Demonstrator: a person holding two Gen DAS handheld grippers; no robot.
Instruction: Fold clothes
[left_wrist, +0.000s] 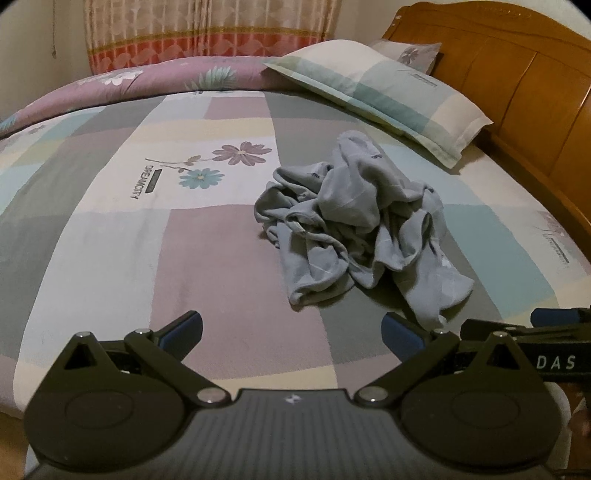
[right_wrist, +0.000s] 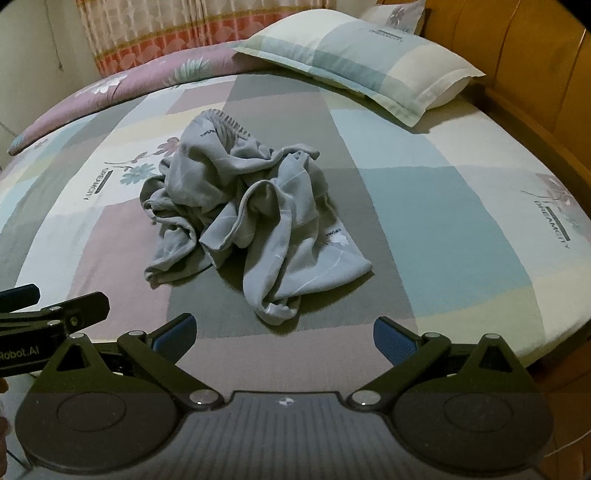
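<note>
Crumpled grey garment (left_wrist: 351, 225) heaped at frame centre on patchwork bedsheet (left_wrist: 110, 236), pillow (left_wrist: 384, 92) upper right, unobstructed; left gripper (left_wrist: 291, 328) and right gripper (right_wrist: 284, 332) held wide, empty.

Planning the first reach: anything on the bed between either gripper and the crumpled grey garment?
Nothing visible. Only bare patchwork bedsheet lies between the open left gripper and the crumpled grey garment, and between the open right gripper and the garment. The checked pillow sits beyond it, near the wooden headboard.
</note>
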